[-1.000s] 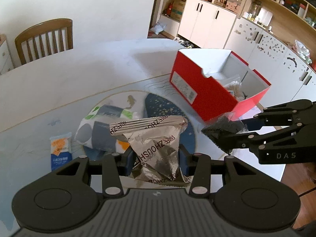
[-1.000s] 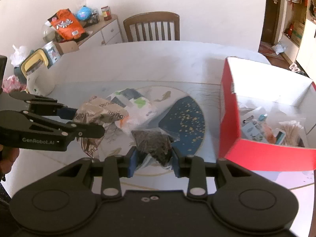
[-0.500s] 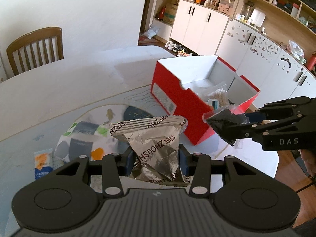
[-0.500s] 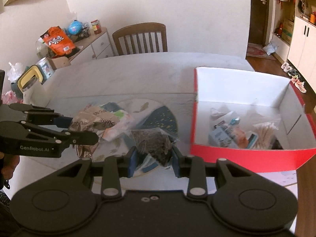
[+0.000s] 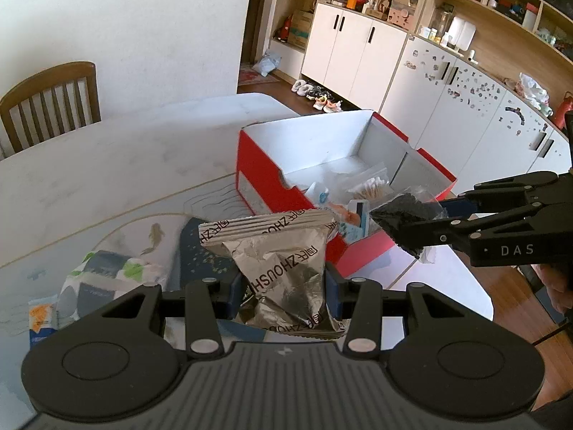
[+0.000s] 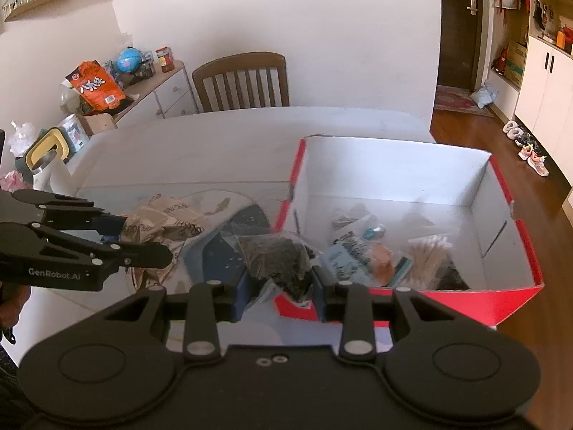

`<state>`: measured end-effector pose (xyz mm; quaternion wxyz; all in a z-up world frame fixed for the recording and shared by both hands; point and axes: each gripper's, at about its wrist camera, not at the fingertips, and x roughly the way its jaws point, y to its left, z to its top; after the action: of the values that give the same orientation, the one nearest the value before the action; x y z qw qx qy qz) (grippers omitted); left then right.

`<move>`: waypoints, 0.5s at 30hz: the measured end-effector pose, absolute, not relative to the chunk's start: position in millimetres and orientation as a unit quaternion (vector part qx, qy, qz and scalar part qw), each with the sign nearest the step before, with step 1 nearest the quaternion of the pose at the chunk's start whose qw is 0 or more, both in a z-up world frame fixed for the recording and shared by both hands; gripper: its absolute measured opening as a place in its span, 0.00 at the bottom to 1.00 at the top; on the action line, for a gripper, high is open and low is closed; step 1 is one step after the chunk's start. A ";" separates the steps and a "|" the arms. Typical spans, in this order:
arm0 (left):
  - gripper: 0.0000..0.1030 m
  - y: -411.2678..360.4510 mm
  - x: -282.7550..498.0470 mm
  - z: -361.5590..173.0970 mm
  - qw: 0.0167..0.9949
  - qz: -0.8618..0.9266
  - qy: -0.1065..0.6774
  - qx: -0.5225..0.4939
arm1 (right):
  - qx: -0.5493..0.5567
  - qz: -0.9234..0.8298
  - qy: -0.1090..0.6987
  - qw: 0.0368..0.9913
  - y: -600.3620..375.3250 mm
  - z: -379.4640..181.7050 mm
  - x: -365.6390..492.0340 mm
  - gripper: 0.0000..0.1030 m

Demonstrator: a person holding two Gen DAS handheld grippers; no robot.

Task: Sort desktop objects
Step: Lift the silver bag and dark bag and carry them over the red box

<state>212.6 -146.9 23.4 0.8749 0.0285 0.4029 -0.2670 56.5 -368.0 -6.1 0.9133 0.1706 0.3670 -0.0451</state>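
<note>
Holding a silver snack bag [image 5: 286, 265] tight, the left gripper [image 5: 283, 286] hangs above the worktop [image 5: 107, 165]. The right gripper [image 6: 277, 283] squeezes a clear bag of dark bits [image 6: 275, 254] at the red box [image 6: 501, 301] edge.

1. The box [image 5: 265, 186] is showing red outside and white inside.
2. The snack packet [image 5: 286, 261] is gleaming silver with black lettering.
3. The mat [image 5: 200, 251] is showing dark blue with gold specks.
4. The desk [image 5: 107, 165] is looking white.
5. The clear bag [image 6: 275, 258] is showing black contents.
</note>
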 end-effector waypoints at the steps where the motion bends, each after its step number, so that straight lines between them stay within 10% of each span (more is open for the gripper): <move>1: 0.42 -150.8 213.0 23.7 0.875 -0.266 0.402 0.029 | 0.171 -0.044 0.366 0.914 -371.9 -6.8 55.1 0.33; 15: 0.42 -201.7 221.5 26.0 0.878 -0.268 0.396 0.034 | 0.175 -0.051 0.363 0.914 -418.0 -17.2 35.3 0.33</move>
<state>221.5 -201.7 26.0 0.8778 0.0342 0.3959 -0.2675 35.3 -418.0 -17.2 0.9138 0.1748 0.3631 -0.0514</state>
